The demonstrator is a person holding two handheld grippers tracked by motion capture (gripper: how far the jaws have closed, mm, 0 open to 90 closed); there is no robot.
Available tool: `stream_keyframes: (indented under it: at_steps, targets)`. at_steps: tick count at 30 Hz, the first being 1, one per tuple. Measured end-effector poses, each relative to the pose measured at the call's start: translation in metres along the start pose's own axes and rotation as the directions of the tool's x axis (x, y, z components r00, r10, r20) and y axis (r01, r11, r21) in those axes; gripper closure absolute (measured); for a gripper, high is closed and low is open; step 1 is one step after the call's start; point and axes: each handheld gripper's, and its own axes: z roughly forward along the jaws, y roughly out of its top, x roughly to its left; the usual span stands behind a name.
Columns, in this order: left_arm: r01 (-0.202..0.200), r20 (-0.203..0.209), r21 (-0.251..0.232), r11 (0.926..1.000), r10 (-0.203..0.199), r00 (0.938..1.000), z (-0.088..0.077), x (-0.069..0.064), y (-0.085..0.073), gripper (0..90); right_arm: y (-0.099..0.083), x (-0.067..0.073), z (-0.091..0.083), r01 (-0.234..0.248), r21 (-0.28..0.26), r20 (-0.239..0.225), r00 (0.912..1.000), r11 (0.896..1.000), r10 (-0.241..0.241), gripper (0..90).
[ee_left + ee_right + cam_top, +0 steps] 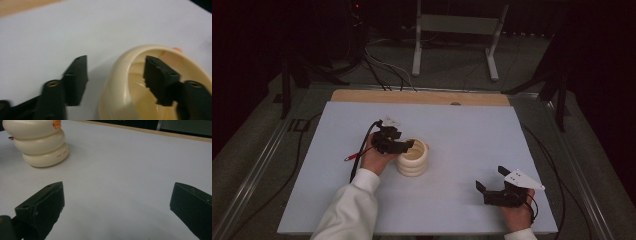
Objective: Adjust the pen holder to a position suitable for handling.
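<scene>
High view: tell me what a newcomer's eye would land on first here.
The cream stack of three ring-shaped plastic bowls stands left of centre on the pale blue table mat. The left gripper straddles its rim, one finger inside and one outside, the pads off the wall. The right gripper rests open on the mat near the front right corner, nothing between its fingers.

The stack of bowls (413, 159) stands on the bench (462, 140), left of its middle. The left hand-held gripper (408, 145) sits at the stack's left rim, one jaw inside the top bowl, the other outside its wall. The right hand-held gripper (491, 181) lies well right of the stack, nearer the bench's front edge
</scene>
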Motion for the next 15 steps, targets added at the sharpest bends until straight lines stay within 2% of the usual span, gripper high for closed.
stream_keyframes:
  at_steps: [3, 11, 15]
  targets:
    - [-0.003, -0.008, -0.042, 0.9991, 0.003, 1.0, -0.007, -0.001, 0.002, 23.0, 0.0, 0.0, 0.0, -0.001, 0.0, 0.001, 1.0, 1.0, 0.001, 0.1]
    - [-0.027, -0.027, -0.086, 0.9959, 0.025, 0.9993, -0.027, 0.001, 0.003, 1.3, -0.001, -0.001, 0.0, -0.007, -0.004, 0.002, 1.0, 1.0, 0.007, 0.1]
    - [-0.039, -0.058, -0.115, 0.9926, 0.032, 0.9978, -0.038, 0.004, 0.001, 0.1, 0.0, -0.002, 0.0, -0.004, -0.006, 0.003, 1.0, 1.0, 0.004, 0.1]
